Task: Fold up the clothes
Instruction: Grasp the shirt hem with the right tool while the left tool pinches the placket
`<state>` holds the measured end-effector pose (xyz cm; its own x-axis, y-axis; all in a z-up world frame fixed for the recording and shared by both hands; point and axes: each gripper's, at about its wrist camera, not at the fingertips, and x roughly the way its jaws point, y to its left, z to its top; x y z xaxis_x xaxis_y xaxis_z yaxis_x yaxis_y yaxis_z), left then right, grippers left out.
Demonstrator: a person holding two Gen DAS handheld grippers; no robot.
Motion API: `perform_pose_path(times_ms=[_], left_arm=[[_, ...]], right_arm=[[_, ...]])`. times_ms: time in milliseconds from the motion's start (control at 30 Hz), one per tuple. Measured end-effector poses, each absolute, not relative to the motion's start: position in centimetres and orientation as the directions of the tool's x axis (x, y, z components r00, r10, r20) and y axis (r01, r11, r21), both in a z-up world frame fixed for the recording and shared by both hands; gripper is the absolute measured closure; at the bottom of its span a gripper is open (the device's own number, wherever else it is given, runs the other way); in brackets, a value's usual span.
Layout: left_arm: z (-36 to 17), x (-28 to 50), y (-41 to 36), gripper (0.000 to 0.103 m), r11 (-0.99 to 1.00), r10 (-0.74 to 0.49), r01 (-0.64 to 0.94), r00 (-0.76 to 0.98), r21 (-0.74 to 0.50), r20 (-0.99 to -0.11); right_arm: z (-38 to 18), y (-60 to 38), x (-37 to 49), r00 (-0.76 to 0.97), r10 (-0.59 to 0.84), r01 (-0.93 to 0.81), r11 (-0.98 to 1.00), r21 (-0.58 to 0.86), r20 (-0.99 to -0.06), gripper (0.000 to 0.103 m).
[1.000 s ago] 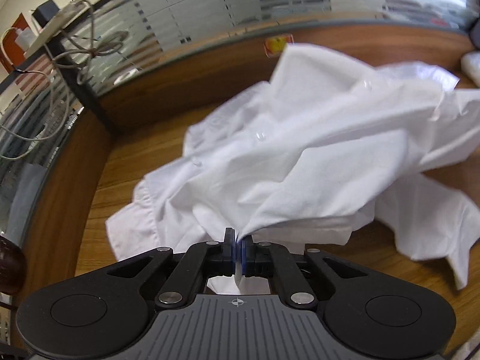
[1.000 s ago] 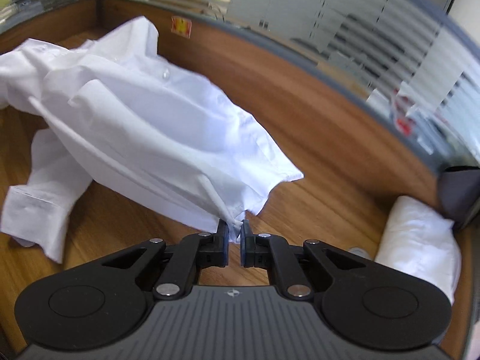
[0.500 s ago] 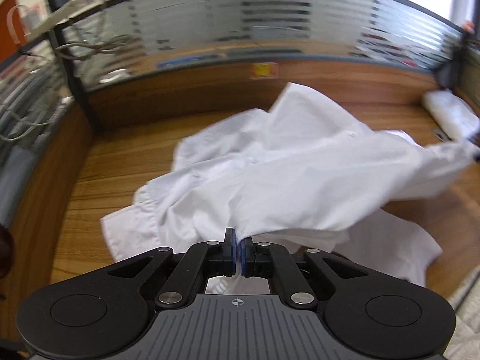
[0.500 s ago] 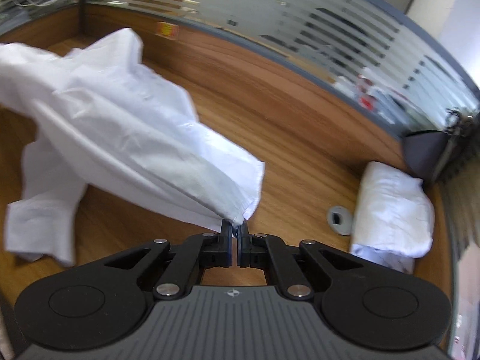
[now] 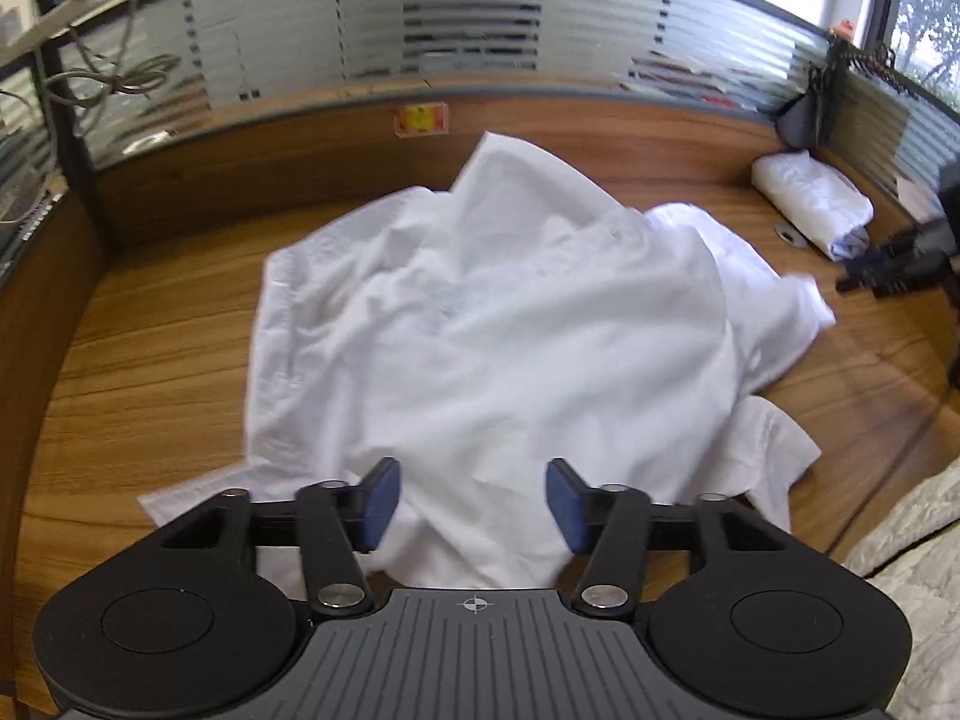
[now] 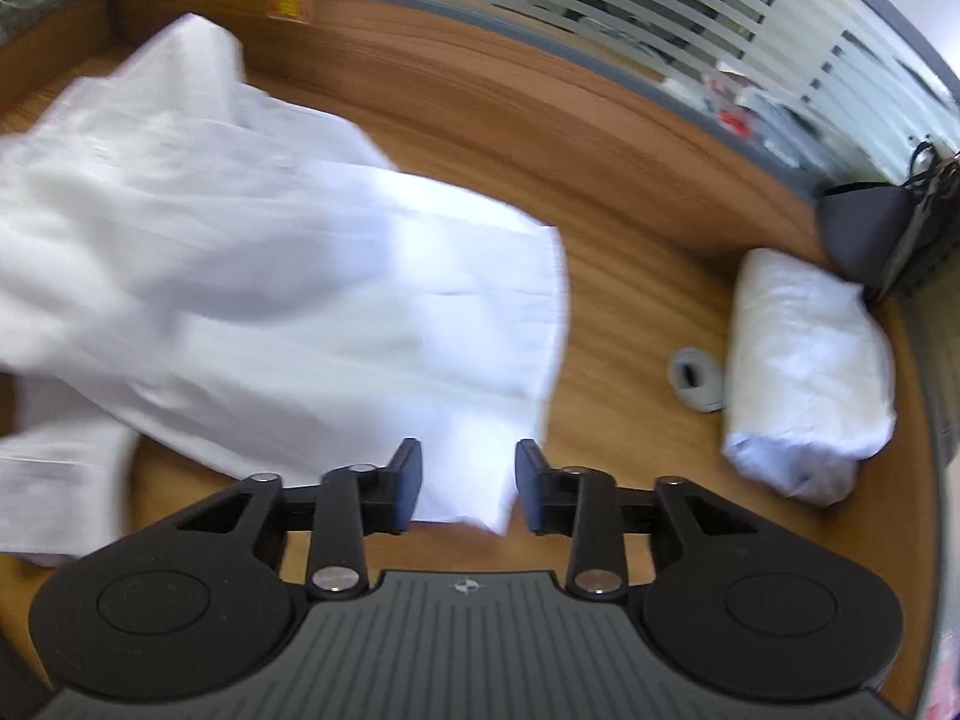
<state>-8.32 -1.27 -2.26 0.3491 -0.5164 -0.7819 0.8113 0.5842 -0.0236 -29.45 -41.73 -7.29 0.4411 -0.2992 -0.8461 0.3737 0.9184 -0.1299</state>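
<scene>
Right gripper (image 6: 468, 483): jaws apart, nothing clamped. Crumpled white cotton shirt (image 6: 270, 300) lies blurred across frame left on brown wooden counter (image 6: 630, 252). Folded white cloth bundle (image 6: 804, 372) at right, small grey disc (image 6: 696, 378) beside it.

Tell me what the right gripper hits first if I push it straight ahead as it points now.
Most likely the shirt: its white hem lies between the open fingers of the right gripper and spreads ahead over the desk. Motion blur makes depth uncertain.

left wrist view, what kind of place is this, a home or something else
Most likely an office cubicle, not a home: a wooden desk enclosed by a curved partition with striped frosted glass panels, and loose cables hanging over the divider. A white shirt lies crumpled on the desk.
</scene>
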Motion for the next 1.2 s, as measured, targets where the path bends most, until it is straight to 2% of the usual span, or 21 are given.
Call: perform_pose_path(times_ms=[133, 200, 267, 400, 600, 633, 667, 700, 733, 767, 833, 867, 900, 1067, 1133, 1200], left_arm=[[-2.7, -6.6, 0.3, 0.039, 0.609, -0.476, 0.792, 0.399, 0.033, -0.783], [-3.4, -5.3, 0.8, 0.039, 0.620, -0.454, 0.782, 0.419, 0.059, -0.786], [-4.0, -3.9, 1.2, 0.032, 0.624, -0.443, 0.778, 0.428, 0.072, -0.788], [-5.3, -1.5, 2.0, 0.030, 0.605, -0.452, 0.794, 0.404, 0.059, -0.795], [-7.6, 0.9, 2.3, 0.029, 0.552, -0.498, 0.832, 0.273, -0.059, -0.823], [-8.1, 1.2, 2.1, 0.032, 0.550, -0.498, 0.833, 0.261, -0.069, -0.827], [-8.5, 1.5, 1.9, 0.051, 0.548, -0.497, 0.833, 0.249, -0.078, -0.831], [-8.8, 2.0, 1.6, 0.063, 0.545, -0.493, 0.835, 0.242, -0.080, -0.836], [-9.0, 2.5, 1.4, 0.085, 0.541, -0.489, 0.838, 0.242, -0.074, -0.838], [-9.0, 2.9, 1.2, 0.099, 0.539, -0.487, 0.840, 0.247, -0.065, -0.838], [-8.6, 3.6, 0.9, 0.101, 0.547, -0.486, 0.837, 0.295, -0.023, -0.823], [-8.2, 4.0, 0.7, 0.101, 0.557, -0.490, 0.830, 0.316, -0.013, -0.813], [-7.8, 4.5, 0.6, 0.101, 0.568, -0.494, 0.823, 0.336, -0.004, -0.802], [-5.8, 8.5, 0.3, 0.101, 0.587, -0.523, 0.809, 0.356, -0.025, -0.774], [-5.6, 9.8, 0.0, 0.100, 0.540, -0.553, 0.837, 0.277, -0.084, -0.786], [-5.8, 10.5, -0.4, 0.091, 0.479, -0.589, 0.864, 0.183, -0.157, -0.787]], right_arm=[[-7.8, -37.4, -29.2, 0.479, -0.189, 0.343, 0.939, -0.015, -0.857, 0.056], [-8.4, -34.8, -28.6, 0.489, -0.126, 0.313, 0.949, 0.039, -0.863, 0.038], [-9.1, -32.4, -27.7, 0.494, -0.089, 0.288, 0.955, 0.066, -0.865, 0.031], [-10.1, -28.9, -25.4, 0.489, -0.057, 0.259, 0.962, 0.082, -0.870, 0.021], [-11.4, -24.2, -21.8, 0.475, -0.024, 0.224, 0.970, 0.095, -0.879, 0.018], [-11.6, -23.4, -21.2, 0.473, -0.019, 0.219, 0.971, 0.096, -0.881, 0.018], [-11.4, -23.2, -21.4, 0.468, -0.042, 0.232, 0.970, 0.077, -0.883, 0.018], [-11.2, -23.0, -21.6, 0.462, -0.065, 0.246, 0.968, 0.058, -0.884, 0.019], [-11.1, -22.7, -21.8, 0.456, -0.087, 0.259, 0.965, 0.038, -0.886, 0.019], [-10.9, -22.5, -22.0, 0.450, -0.109, 0.272, 0.962, 0.019, -0.886, 0.025], [-10.5, -22.1, -22.4, 0.437, -0.154, 0.297, 0.955, -0.020, -0.886, 0.040], [-10.3, -21.9, -22.6, 0.430, -0.176, 0.309, 0.950, -0.039, -0.886, 0.057], [-10.1, -21.7, -22.8, 0.423, -0.198, 0.322, 0.945, -0.058, -0.884, 0.089], [-9.1, -20.6, -23.8, 0.382, -0.306, 0.380, 0.912, -0.154, -0.872, 0.094], [-8.7, -20.2, -24.2, 0.364, -0.349, 0.403, 0.895, -0.192, -0.864, 0.095], [-6.6, -20.1, -25.6, 0.358, -0.406, 0.448, 0.865, -0.227, -0.841, 0.095]])
